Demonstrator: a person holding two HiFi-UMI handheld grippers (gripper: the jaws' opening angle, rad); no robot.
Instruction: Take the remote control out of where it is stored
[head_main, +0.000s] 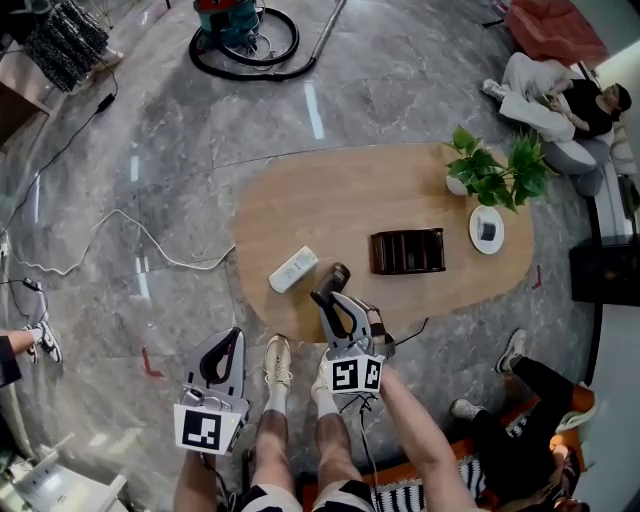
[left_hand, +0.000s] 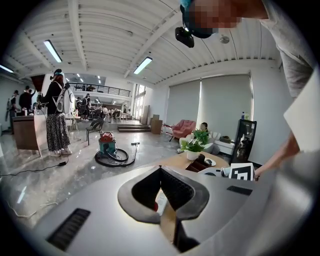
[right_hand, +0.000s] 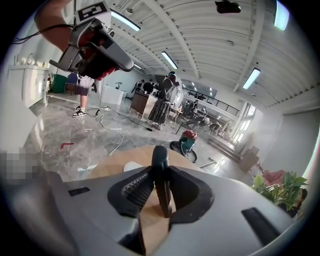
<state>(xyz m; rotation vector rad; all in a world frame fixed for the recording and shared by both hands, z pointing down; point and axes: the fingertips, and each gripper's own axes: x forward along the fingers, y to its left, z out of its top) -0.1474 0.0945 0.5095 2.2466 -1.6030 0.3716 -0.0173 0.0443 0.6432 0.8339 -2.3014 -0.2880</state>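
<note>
- Progress: the dark remote control (head_main: 338, 274) is shown clear of the brown holder (head_main: 407, 251) on the table (head_main: 300, 195). Removal is judged done, and at most a setting-down is left.
- Right gripper (head_main: 330, 296): the jaws are clamped on the remote, which stands upright between them over the table's near edge.
- Left gripper (head_main: 226, 345): the jaws are closed together on nothing, off the table.

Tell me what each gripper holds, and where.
Right gripper pinches the dark remote by its flat faces, one end poking past the jaws. Left gripper holds nothing.
</note>
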